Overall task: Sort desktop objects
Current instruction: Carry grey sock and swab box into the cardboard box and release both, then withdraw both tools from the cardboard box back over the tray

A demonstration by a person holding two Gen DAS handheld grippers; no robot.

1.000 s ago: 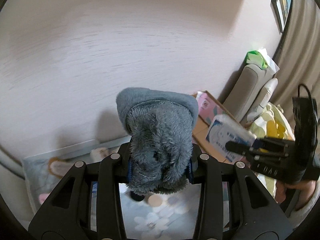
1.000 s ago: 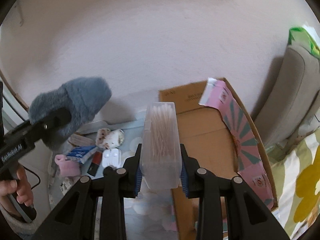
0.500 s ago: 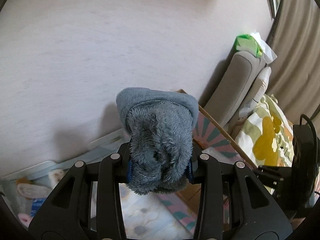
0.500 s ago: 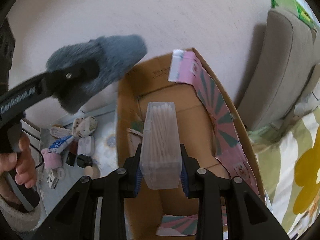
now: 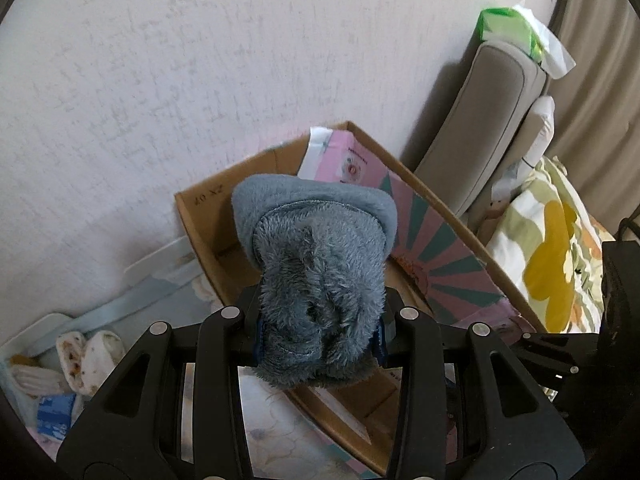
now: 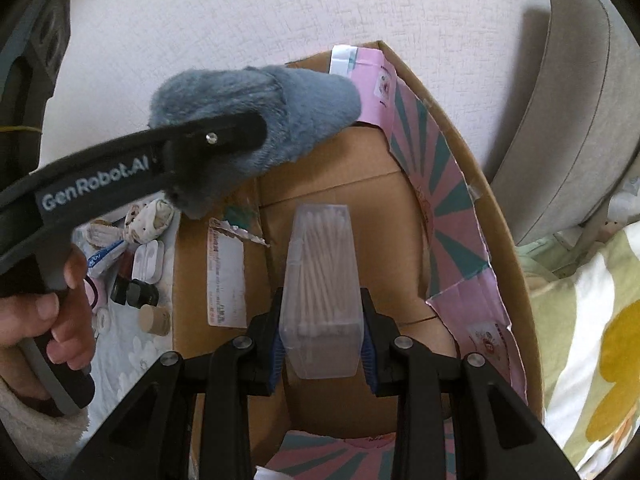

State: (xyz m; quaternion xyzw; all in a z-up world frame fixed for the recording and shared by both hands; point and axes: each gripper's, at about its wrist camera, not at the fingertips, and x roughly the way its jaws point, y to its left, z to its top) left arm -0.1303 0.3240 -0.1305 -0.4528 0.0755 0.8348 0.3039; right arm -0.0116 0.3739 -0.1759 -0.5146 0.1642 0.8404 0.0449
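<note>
"GenRobot.AI" is read on the left gripper (image 6: 224,140), whose fingers are pinched on a grey plush slipper (image 6: 256,116) held over the far left corner of the cardboard box (image 6: 472,168). On the mat left of the box, a white earbud case (image 6: 148,260) and a small dark bottle (image 6: 134,292) are seen. A printed label (image 6: 226,280) on the box wall cannot be read. A clear cotton swab box (image 6: 320,280) is clamped between the right gripper (image 6: 322,350) fingers above the open, mostly bare box floor.

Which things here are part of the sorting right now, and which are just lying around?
In play: grey plush slipper in left gripper; cotton swab box in right gripper; cardboard box.
Lying about: earbud case, tissue pack, cushion.
</note>
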